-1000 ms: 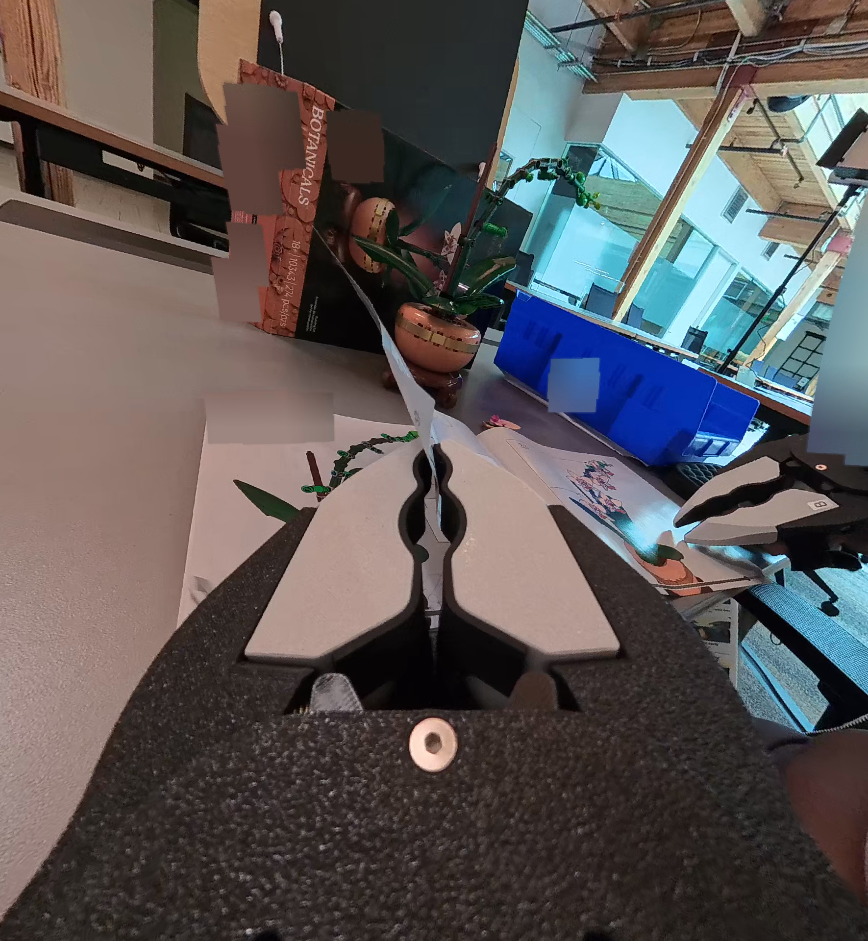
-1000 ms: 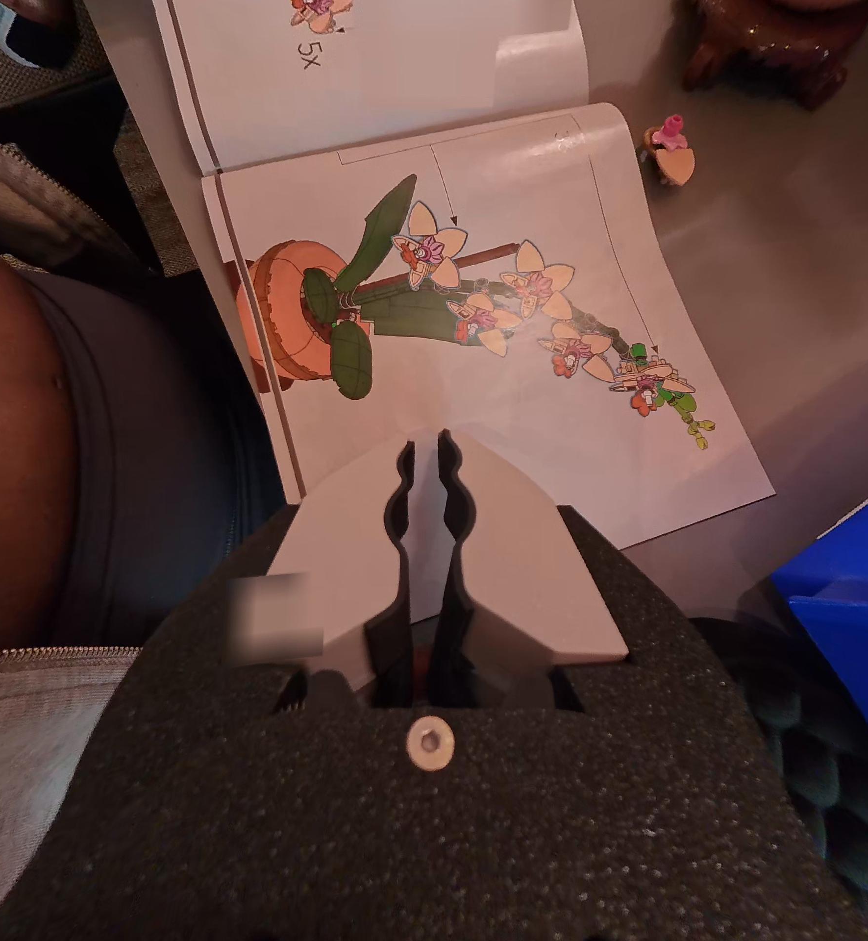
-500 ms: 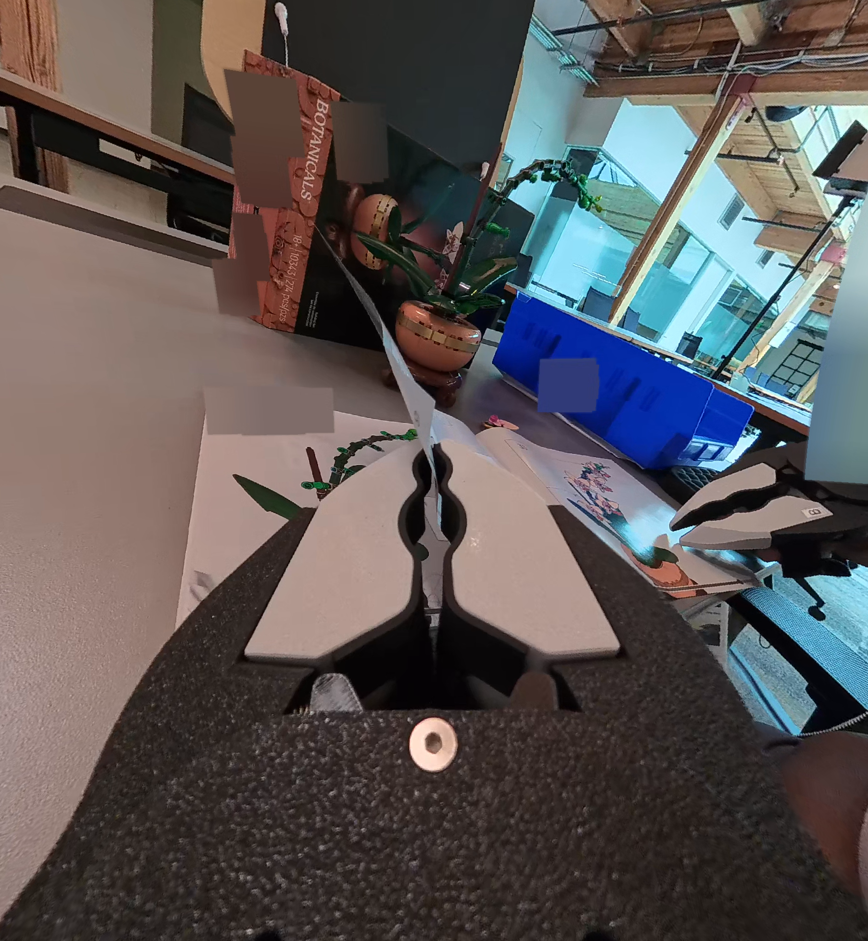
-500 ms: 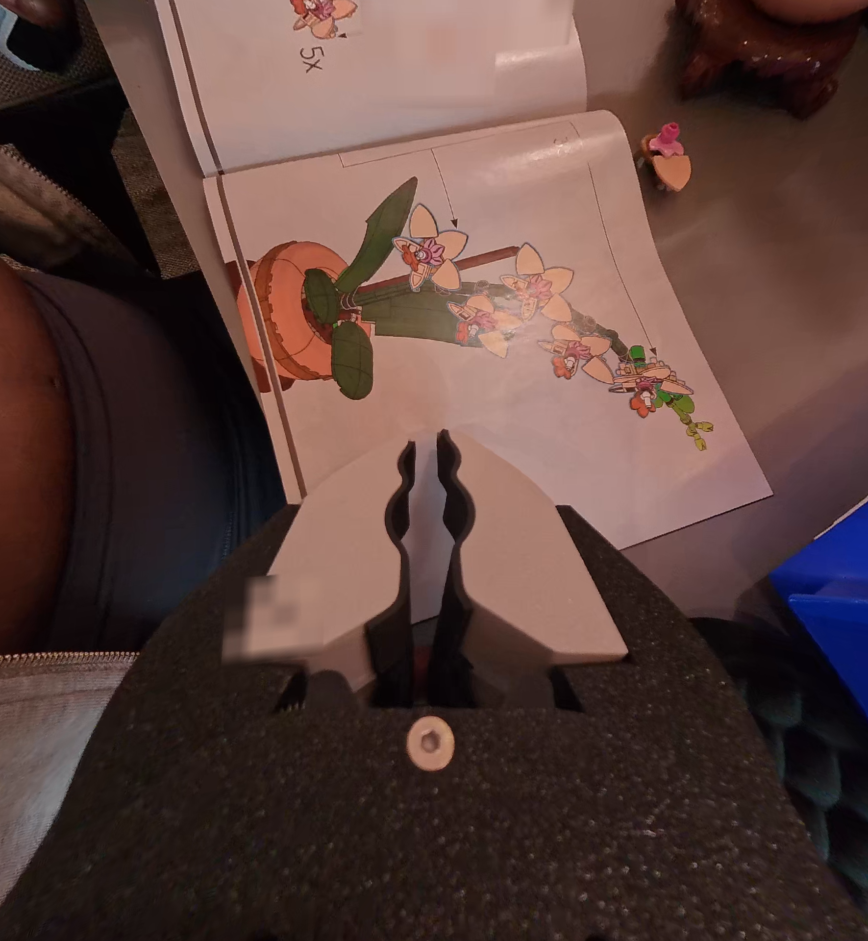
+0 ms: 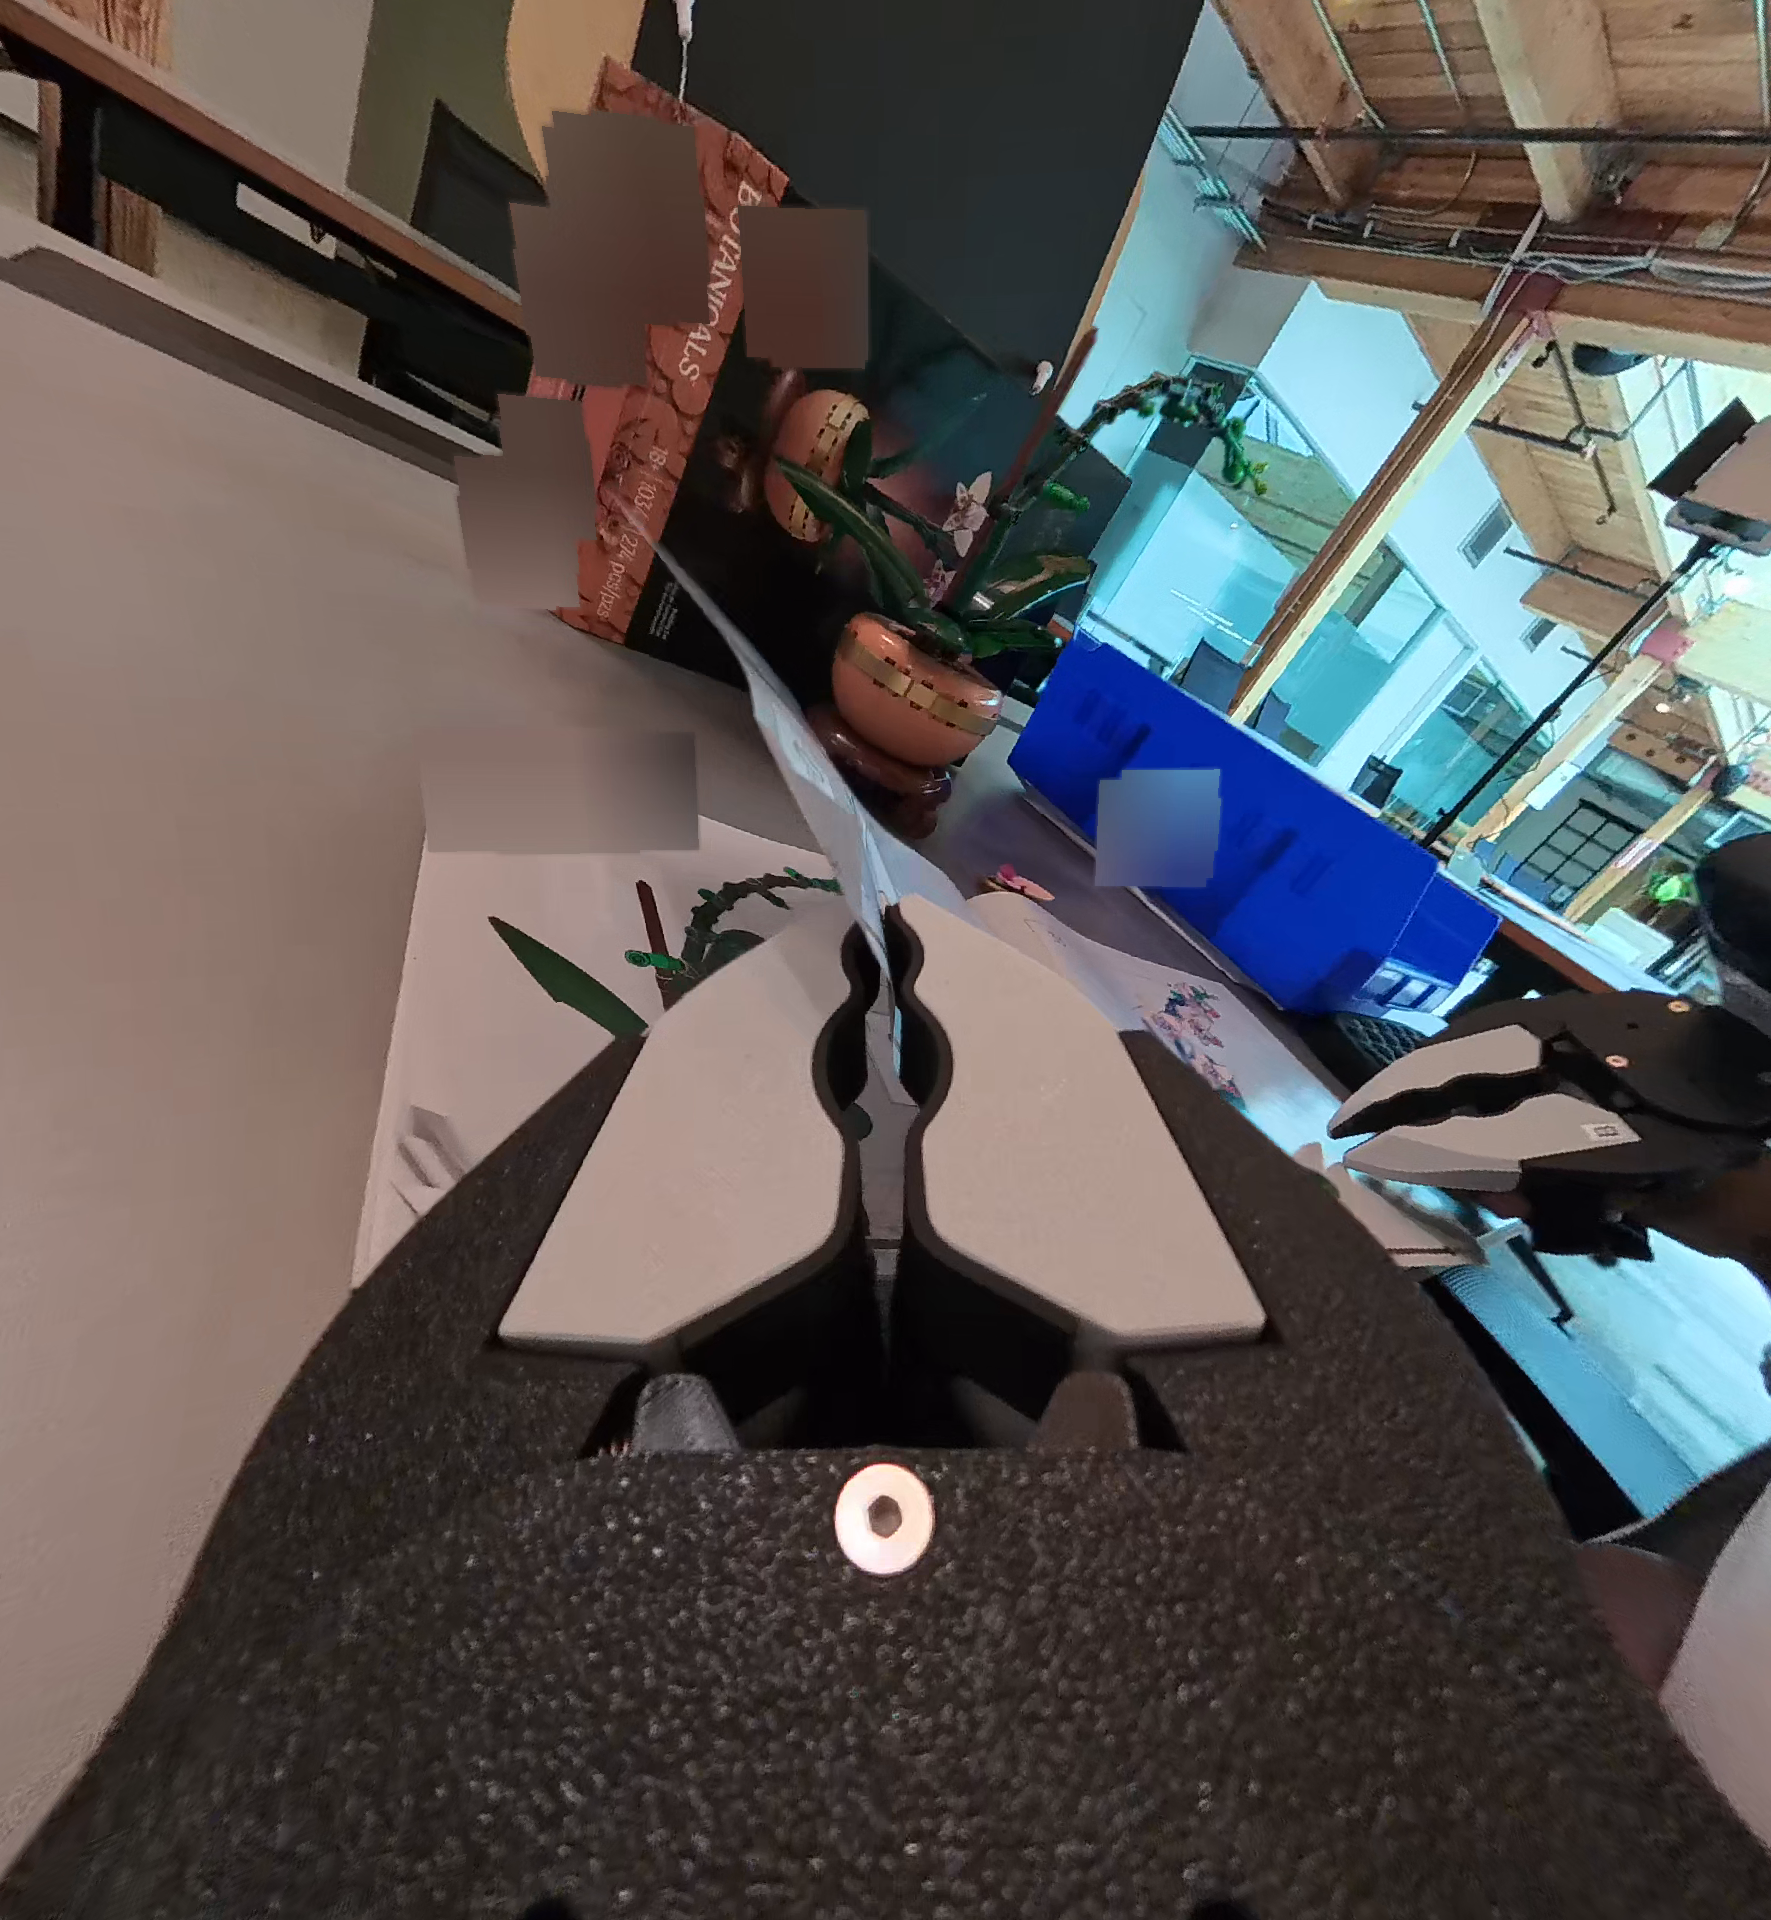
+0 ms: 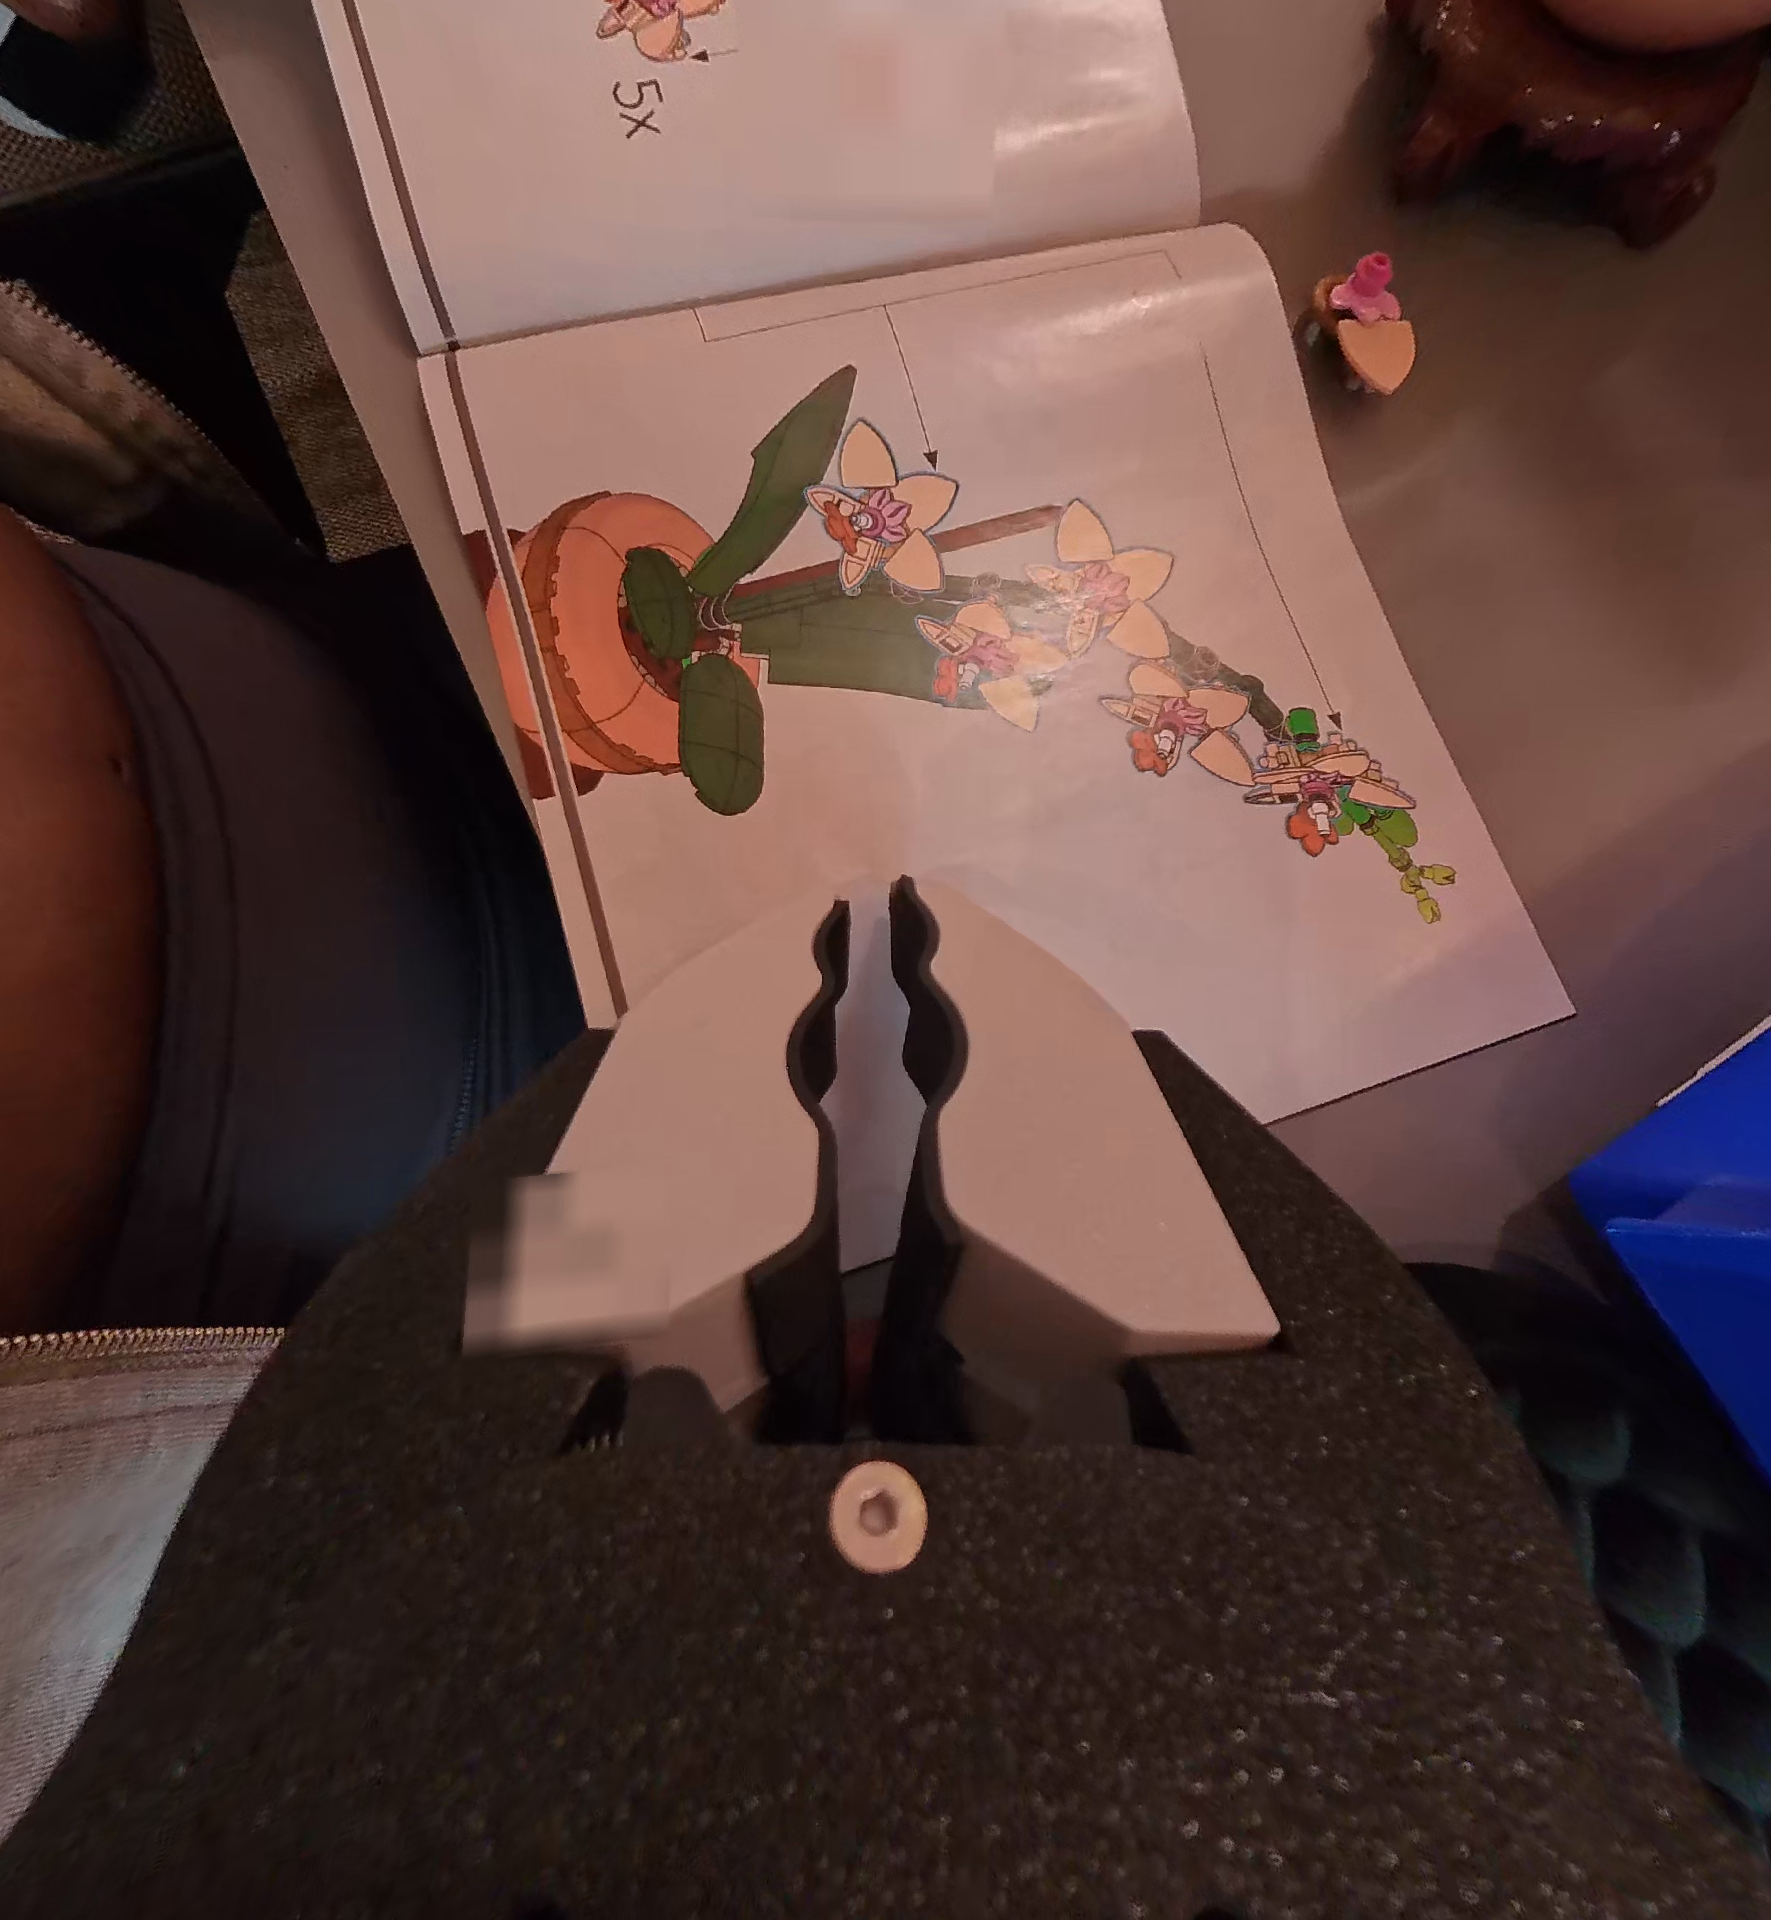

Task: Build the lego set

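Observation:
My left gripper point(image 5: 876, 920) is shut on a lifted white page point(image 5: 798, 727) of the open instruction booklet point(image 6: 1068, 935), which lies on the grey table point(image 5: 133, 727). My right gripper point(image 6: 868, 894) hovers over the booklet's right page with its jaws nearly together and nothing between them. It also shows in the left wrist view point(image 5: 1343, 1138). The built lego orchid in its orange pot point(image 5: 912, 696) stands behind the booklet. A small loose pink and cream flower piece point(image 6: 1369, 332) lies on the table beside the page.
The set's box point(image 5: 756, 468) stands upright behind the orchid. A blue bin point(image 5: 1276, 883) sits to the right, and its corner shows in the right wrist view point(image 6: 1743, 1247). The pot's brown stand point(image 6: 1556, 114) is near the flower piece. A person's arm point(image 6: 29, 883) is at the left. There is about 25 centimeters between the tips of the two grippers.
My left gripper has tilted slightly while still holding the page. The right gripper has barely drifted over the booklet.

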`<state>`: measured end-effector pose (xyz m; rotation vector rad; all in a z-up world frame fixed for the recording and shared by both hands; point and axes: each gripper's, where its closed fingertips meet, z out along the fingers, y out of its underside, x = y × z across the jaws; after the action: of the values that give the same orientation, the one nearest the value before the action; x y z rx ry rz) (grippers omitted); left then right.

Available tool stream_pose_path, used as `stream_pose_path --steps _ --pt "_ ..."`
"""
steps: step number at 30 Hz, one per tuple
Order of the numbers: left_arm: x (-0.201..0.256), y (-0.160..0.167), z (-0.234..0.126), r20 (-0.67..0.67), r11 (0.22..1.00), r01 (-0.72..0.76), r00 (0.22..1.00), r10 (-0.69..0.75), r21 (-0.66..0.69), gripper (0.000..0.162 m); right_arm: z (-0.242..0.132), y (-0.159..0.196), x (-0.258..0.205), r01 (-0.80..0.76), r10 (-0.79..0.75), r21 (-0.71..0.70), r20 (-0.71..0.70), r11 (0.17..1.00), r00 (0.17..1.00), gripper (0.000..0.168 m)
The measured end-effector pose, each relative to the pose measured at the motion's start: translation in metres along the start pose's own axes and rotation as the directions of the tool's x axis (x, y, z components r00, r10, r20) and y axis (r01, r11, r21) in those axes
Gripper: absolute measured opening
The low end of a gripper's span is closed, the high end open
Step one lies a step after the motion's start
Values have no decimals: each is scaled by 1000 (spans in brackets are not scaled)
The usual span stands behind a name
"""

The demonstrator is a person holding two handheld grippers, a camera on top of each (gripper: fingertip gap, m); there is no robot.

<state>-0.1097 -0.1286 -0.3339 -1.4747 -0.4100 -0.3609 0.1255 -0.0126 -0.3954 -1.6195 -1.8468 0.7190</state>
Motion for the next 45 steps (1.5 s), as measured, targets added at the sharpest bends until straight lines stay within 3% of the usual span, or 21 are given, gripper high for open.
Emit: stream_pose_path --steps 9,24,45 --pt "5 -1 -3 -33 999 37 999 -37 20 0 0 0 0 19 -19 -1 -11 1000 1000 8" --pt "12 1 -10 -57 983 -175 982 178 48 0 0 -1 0 81 -81 0 -35 997 996 7" --pt "10 -1 -11 -53 981 -181 981 185 72 0 0 -2 0 114 -114 -3 -51 993 992 6"
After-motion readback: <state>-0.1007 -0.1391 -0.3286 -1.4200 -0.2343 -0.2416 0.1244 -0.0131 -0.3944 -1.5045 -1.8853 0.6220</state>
